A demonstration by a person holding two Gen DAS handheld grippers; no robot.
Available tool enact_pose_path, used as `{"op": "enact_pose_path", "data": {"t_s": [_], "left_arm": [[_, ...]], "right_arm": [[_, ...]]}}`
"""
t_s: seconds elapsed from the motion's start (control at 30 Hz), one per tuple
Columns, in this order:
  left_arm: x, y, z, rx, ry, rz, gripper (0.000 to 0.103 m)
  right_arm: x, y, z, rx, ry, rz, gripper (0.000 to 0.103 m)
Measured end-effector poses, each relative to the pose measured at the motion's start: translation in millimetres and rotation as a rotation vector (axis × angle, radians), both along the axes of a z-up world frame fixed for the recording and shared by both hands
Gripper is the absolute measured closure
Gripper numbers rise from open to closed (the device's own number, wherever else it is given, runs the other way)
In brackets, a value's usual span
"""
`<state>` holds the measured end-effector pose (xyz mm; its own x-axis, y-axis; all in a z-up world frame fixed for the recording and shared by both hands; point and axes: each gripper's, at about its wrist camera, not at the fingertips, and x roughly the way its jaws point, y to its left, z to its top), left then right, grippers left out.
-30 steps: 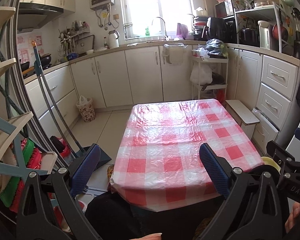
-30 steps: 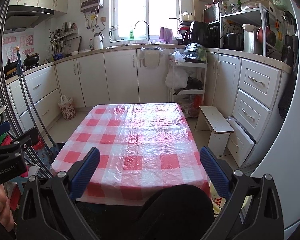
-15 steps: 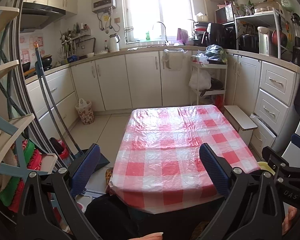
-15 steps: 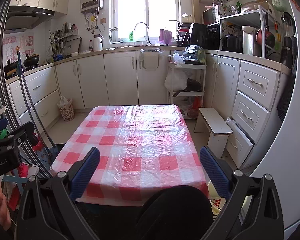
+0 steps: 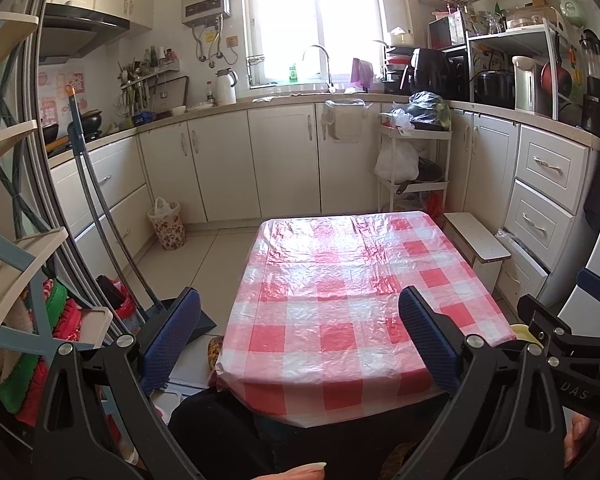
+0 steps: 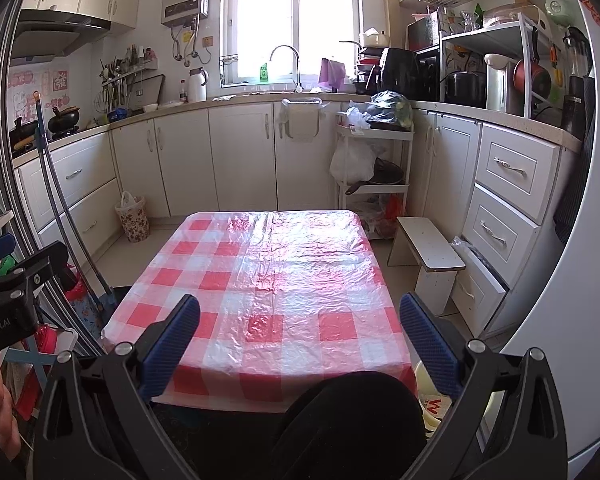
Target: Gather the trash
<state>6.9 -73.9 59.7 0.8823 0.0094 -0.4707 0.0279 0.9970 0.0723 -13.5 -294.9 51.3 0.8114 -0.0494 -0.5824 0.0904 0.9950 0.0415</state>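
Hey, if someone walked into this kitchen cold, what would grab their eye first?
The table in the middle of the floor, draped in a shiny red-and-white checked plastic cover with nothing on it. Behind it, the bright window over the sink faucet glares white. Up close, the left claw and right claw both hang open and hold nothing.

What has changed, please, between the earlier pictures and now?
Both views have tipped upward slightly, so the checked table sits lower in each. Nothing was grasped or released. The left gripper and the right gripper stay open and empty, and the tabletop shows no trash.
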Motion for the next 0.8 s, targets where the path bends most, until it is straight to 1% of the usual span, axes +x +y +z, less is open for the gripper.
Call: {"op": "enact_pose_path", "data": {"t_s": [0.23, 0.37, 0.47, 0.53, 0.67, 0.8], "left_arm": [[-0.5, -1.6, 0.2, 0.003, -0.002, 0.000, 0.007], [-0.5, -0.5, -0.5, -0.021, 0.015, -0.016, 0.007], [0.3, -0.6, -3.5, -0.053, 0.035, -0.054, 0.007], [-1.9, 0.8, -5.8, -0.068, 0.034, -0.058, 0.007], [-11.1, -4.0, -3.8, -0.011, -0.025, -0.058, 0.007], [-11.0, -11.3, -8.5, 0.036, -0.013, -0.080, 0.007]], "right_arm": [[0.7, -0.8, -0.4, 0.001, 0.001, 0.001, 0.007], [1.0, -0.6, -0.8, -0.001, 0.004, 0.003, 0.007], [1.7, -0.8, -2.4, 0.003, 0.008, 0.006, 0.007], [1.8, -0.8, -3.4, 0.011, 0.011, 0.008, 0.007], [1.7, -1.1, -4.3, 0.014, 0.014, 0.011, 0.007], [2.8, 2.8, -3.3, 0.009, 0.013, 0.013, 0.007]]}}
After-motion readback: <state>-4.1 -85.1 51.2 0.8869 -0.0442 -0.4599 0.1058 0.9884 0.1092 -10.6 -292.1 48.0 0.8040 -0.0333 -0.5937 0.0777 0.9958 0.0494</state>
